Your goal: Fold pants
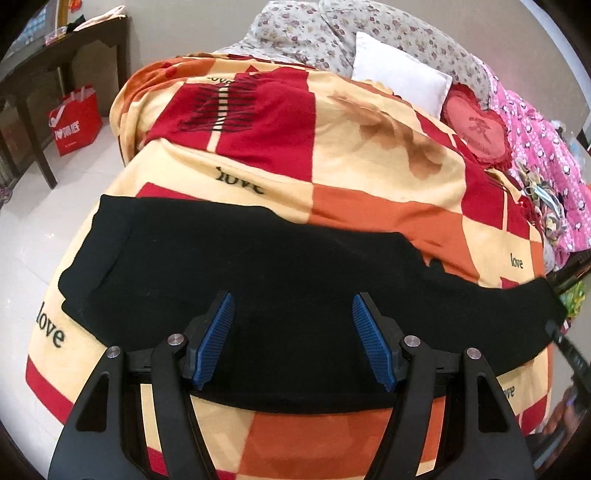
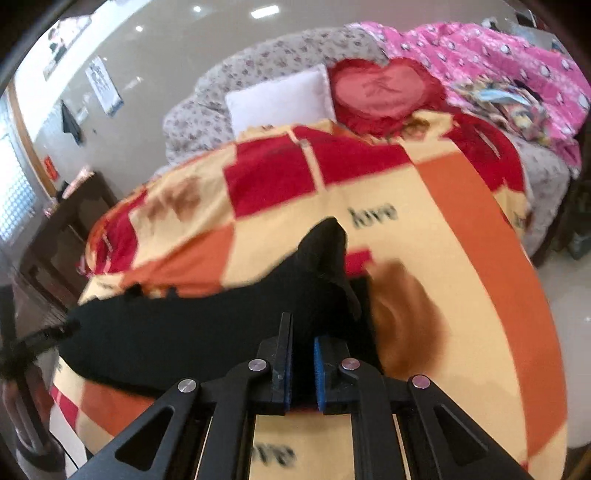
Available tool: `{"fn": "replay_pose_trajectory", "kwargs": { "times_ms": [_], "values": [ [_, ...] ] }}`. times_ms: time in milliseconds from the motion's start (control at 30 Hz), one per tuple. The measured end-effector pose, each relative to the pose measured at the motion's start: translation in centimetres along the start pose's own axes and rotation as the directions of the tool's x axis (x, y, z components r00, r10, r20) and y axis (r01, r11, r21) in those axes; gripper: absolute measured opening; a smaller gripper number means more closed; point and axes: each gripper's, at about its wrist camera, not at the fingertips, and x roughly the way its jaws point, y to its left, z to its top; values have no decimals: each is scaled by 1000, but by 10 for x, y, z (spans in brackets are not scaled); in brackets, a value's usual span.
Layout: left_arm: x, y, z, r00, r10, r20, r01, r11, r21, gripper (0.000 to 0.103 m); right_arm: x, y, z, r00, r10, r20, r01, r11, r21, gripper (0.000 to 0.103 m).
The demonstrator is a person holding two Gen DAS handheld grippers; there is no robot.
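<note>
The black soft-fabric pants (image 1: 295,266) are lying stretched in a long band across the near part of a bed, resting on a fleece blanket of red, orange and cream squares printed with the word "love" (image 1: 369,155). In the right wrist view the same pants (image 2: 207,332) are running off to the left, with one end bunching up into a raised peak just ahead of the fingers.

Beyond the pants, at the head of the bed, a white square pillow (image 1: 400,83) is leaning against a grey floral quilt (image 1: 295,29), with a red heart-shaped cushion (image 1: 474,127) just beside it and a pink patterned quilt (image 1: 543,147) heaped along the far side. A dark wooden table (image 1: 55,74) is standing on the floor well apart from the bed, with a red paper shopping bag (image 1: 75,120) under it. Nothing is lying on the pants themselves.

The left gripper (image 1: 293,332) is hovering over the middle of the pants, pointing steeply down, its blue ribbed pads (image 1: 218,339) standing wide apart with only the flat cloth below them and nothing pinched. The right gripper (image 2: 303,365) is also tilting down; its jaws are drawn nearly together and clamping a fold of the black fabric between the pads. That view is blurring.
</note>
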Motion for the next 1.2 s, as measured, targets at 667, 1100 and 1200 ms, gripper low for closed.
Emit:
{"fn": "replay_pose_trajectory", "kwargs": {
  "times_ms": [667,1100,1200],
  "values": [
    [24,-23,-3,999,19,-41,-17,999,47,67,31,63,20,998,50,-26,-53,989,-136,12],
    [41,-27,-1,998,55,-42,-52,996,68,67,104,145,7,977,128,-171,-168,955,-244,12],
    [39,-27,-1,998,58,-40,-55,996,72,67,93,145,7,982,100,-158,-139,956,-257,12]
  ]
}}
